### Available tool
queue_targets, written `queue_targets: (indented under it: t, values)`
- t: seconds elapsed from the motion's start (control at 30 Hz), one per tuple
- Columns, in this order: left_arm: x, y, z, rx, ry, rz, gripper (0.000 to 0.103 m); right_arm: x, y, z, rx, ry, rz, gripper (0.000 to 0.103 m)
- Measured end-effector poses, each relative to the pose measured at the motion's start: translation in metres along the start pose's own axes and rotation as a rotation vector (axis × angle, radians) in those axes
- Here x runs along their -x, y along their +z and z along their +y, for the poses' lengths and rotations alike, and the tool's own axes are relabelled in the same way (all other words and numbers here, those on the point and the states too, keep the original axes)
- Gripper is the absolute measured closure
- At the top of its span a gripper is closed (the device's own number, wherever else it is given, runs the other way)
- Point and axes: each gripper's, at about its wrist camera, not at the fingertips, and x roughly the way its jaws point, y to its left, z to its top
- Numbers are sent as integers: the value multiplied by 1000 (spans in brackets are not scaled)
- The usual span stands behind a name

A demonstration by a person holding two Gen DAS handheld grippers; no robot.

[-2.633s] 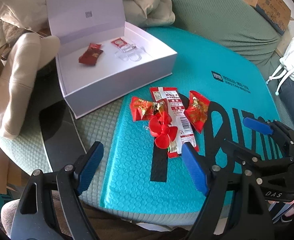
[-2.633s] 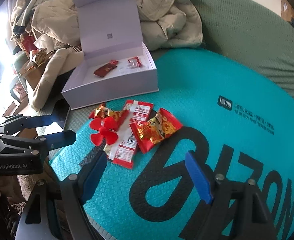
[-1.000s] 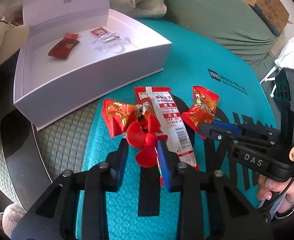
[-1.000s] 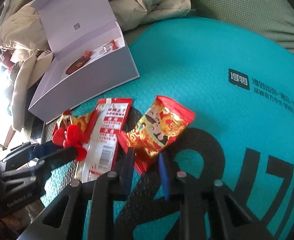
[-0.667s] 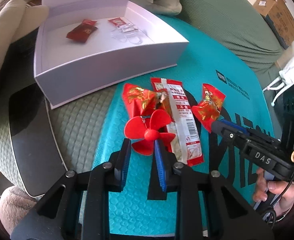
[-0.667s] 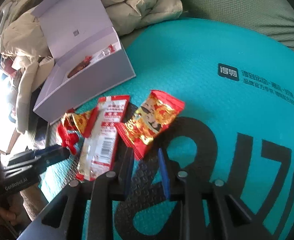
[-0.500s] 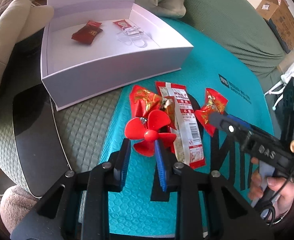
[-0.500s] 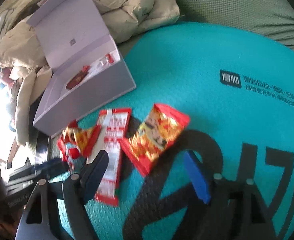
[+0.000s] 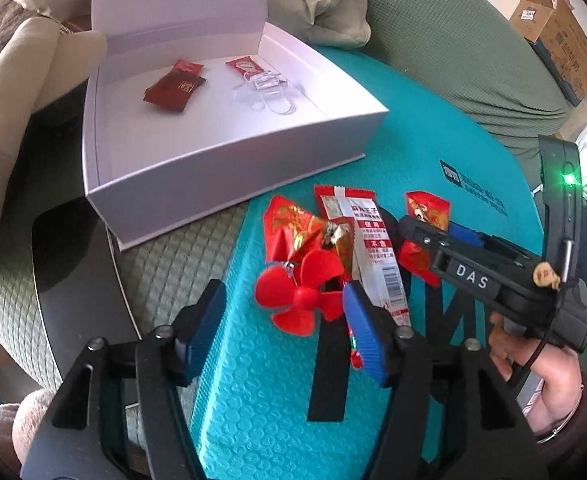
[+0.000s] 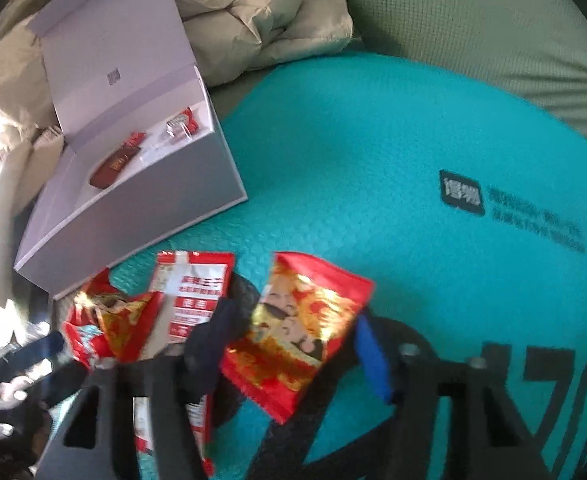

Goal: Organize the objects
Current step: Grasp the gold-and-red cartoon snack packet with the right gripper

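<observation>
Red plastic propeller [image 9: 301, 296] between opening left claw [image 9: 283, 332], glossy foil packet [image 10: 293, 332] inside closing right claw [image 10: 289, 354]

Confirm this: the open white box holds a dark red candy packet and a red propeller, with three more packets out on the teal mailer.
Wrong on one item. The left wrist view shows the red propeller lying on the teal mailer, not in the white box. The rest stands.

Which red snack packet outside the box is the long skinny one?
The long red-and-white packet with the barcode, lying in the middle of the three on the teal mat. The red-and-gold packets on either side are short and crinkly.
</observation>
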Motion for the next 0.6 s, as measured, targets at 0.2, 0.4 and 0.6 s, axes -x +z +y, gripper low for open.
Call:
queue_targets:
  t: [0.2,0.4,0.6]
  values:
    - [-16,2,-5,1,-10,40,43,3,-2,-2,41,18,-5,61]
    - [-14,-1,-8,-26,-31,0,60,10,-10,-9,35,49,3,61]
    - [-11,-8,-23,-105,-41,-25,75,21,-26,-18,18,65,11,62]
